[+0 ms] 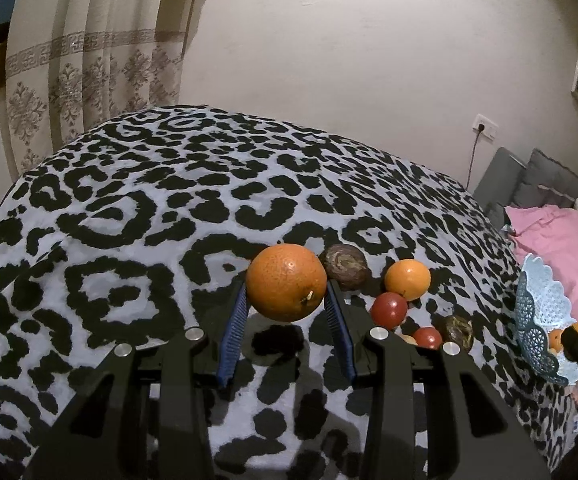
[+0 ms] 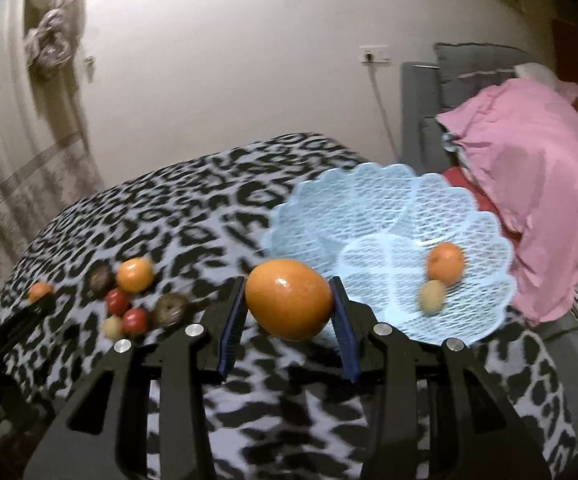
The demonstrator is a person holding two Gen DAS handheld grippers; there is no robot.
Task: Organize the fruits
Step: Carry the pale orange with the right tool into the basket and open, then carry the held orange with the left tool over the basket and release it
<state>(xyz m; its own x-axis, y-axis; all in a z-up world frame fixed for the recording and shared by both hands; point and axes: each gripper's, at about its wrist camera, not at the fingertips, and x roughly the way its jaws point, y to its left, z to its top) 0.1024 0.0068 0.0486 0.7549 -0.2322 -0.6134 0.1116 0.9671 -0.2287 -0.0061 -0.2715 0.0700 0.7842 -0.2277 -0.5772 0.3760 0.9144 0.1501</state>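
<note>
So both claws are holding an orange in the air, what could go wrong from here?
The round orange in the left claw is pinched only at its sides, so it might slip and roll across the soft blanket. The right claw's orange could knock the two fruits in the light basket or tip it.

1. Bedspread [image 1: 129, 184]: soft matt cloth, black-and-white print.
2. Basket [image 2: 369, 200]: pale blue plastic, openwork lattice.
3. Large orange [image 1: 286, 282]: dimpled, slightly glossy peel.
4. Smooth orange fruit [image 2: 289, 298]: glossy skin.
5. Jaw pads: ribbed blue lining on matt black plastic arms with shiny metal pins.
6. Curtain [image 1: 89, 72]: patterned cloth.
</note>
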